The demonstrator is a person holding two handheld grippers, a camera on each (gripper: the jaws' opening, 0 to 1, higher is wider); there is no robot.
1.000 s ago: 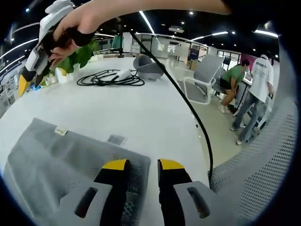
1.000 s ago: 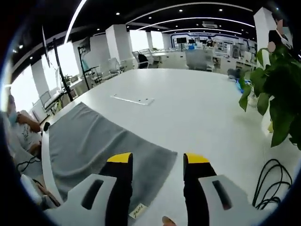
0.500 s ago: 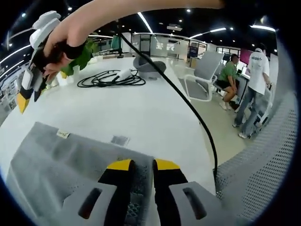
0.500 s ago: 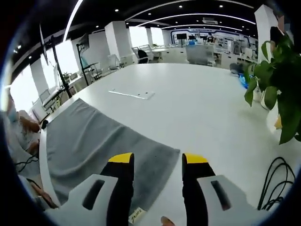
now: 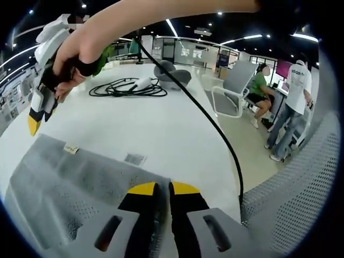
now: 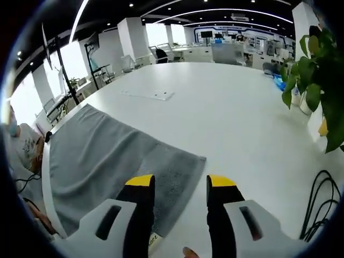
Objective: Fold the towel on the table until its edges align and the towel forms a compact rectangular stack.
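A grey towel (image 5: 70, 188) lies flat on a white table (image 5: 134, 123), filling the lower left of the left gripper view, its near edge cut off by the frame and by the gripper body. The left gripper (image 5: 162, 188) rises at bottom centre with its yellow-tipped jaws drawn nearly together over the towel's right edge; cloth seems pinched between them, though the contact itself is hard to make out.

In the upper left of the same view, a person's hand (image 5: 80, 45) grasps the right gripper (image 5: 33, 123) from above, tilted so its yellow tip points down at the table just beyond the towel's far corner, where a small label (image 5: 70, 148) is sewn. A bare forearm runs along the top of the frame. A black cable (image 5: 215, 123) sweeps from that gripper down to the lower right, and a coiled cable (image 5: 126, 88) lies farther back. Two people (image 5: 279, 102) stand at the right edge beside a chair (image 5: 228, 97).

In the right gripper view the towel (image 6: 107, 161) spreads across the left and centre, one corner lying between the right gripper's (image 6: 174, 183) jaws, which stand apart and hold nothing. A leafy plant (image 6: 317, 80) is cropped at the right edge.
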